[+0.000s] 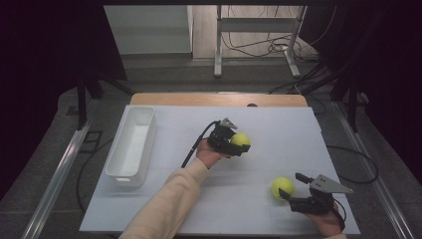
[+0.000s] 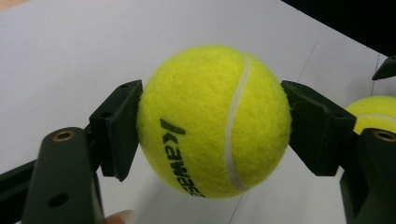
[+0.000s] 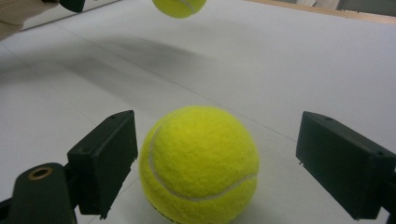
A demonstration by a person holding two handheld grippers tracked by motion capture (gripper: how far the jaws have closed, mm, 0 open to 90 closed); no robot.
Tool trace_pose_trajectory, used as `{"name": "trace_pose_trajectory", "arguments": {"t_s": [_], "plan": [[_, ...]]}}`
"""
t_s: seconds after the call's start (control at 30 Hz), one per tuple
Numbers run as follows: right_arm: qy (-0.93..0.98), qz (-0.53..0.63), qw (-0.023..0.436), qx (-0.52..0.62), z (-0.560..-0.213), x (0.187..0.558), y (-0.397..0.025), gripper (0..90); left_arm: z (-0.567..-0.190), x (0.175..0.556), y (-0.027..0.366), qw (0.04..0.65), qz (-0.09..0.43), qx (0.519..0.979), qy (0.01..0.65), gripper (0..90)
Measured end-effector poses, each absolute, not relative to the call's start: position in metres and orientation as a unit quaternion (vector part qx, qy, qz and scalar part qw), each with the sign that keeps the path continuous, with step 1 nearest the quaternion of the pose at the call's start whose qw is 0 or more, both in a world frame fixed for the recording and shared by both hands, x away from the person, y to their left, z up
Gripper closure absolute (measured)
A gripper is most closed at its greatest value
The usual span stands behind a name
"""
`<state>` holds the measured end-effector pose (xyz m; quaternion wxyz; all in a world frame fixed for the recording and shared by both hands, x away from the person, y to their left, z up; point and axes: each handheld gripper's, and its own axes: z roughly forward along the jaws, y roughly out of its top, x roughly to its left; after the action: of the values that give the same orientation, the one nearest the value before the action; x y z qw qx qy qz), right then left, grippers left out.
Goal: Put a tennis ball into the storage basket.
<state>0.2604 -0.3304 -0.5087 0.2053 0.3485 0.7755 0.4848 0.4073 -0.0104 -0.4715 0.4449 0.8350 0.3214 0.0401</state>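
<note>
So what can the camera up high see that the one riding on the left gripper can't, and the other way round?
The high view alone takes in the white bin at the table's left, the person's sleeve, and the right gripper standing open around the second ball.

The left gripper view alone shows the black lettering and white seam on the held ball, with both jaw pads pressed against its sides.

Both show the left gripper shut on that ball, the second ball farther off, and the white table.
</note>
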Motion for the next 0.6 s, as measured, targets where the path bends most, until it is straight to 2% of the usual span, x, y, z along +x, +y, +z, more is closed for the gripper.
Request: {"name": "trace_pose_trajectory", "arguments": {"t_s": [0.6], "plan": [[0.776,0.484,0.206,0.349,-0.509,0.26,-0.33,13.2,-0.462,0.407,0.004,0.451,0.05,0.828,0.329,26.2]]}}
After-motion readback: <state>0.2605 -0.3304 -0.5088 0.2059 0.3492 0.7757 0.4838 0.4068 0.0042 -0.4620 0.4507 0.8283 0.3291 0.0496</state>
